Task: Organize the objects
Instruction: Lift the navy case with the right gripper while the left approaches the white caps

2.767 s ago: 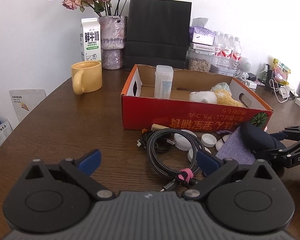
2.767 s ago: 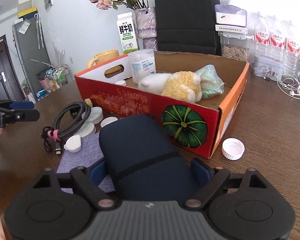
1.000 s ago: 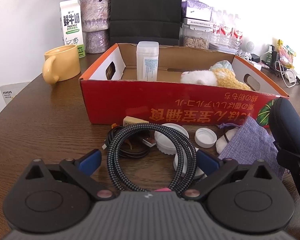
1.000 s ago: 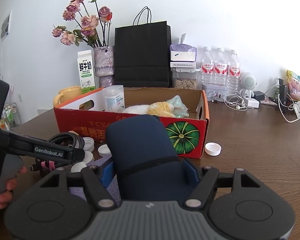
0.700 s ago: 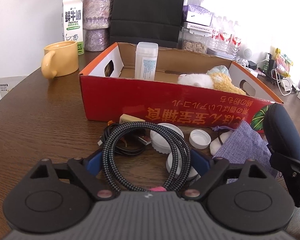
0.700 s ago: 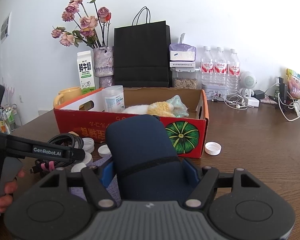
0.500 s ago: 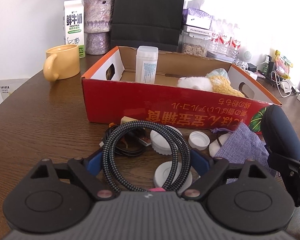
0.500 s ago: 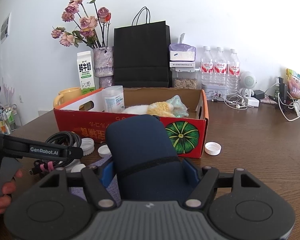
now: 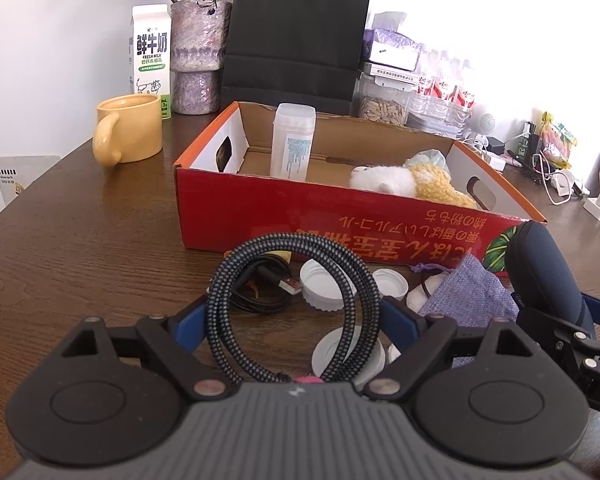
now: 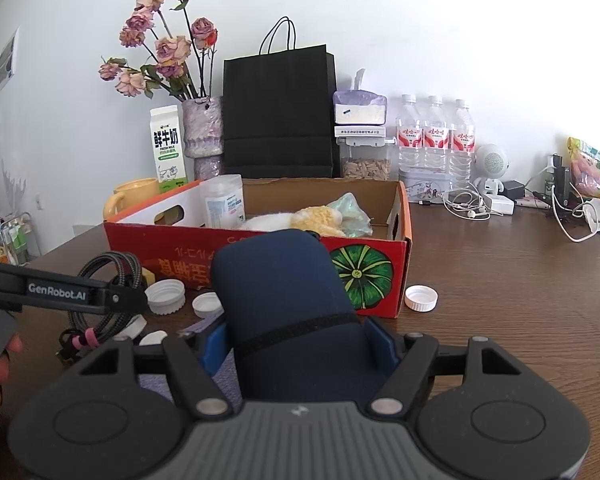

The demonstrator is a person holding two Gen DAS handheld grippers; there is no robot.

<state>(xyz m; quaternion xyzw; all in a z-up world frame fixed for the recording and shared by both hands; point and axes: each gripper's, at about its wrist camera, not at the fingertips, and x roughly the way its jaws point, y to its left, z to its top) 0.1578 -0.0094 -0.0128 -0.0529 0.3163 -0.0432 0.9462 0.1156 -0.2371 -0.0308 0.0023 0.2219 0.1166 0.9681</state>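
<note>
Left claw [image 9: 292, 316] closed on cable [image 9: 292, 280], raised off tabletop [image 9: 80, 240]; right claw [image 10: 296, 344] clamps navy case [image 10: 284, 304]. Lift both clear over box [image 9: 340, 220] wall, then release inside.

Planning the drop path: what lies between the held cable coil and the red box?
In the left wrist view, white lids and a thin black cable lie between braided cable coil and red box.

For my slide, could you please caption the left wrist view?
Left tool grips a coiled cable before a red box.
</note>
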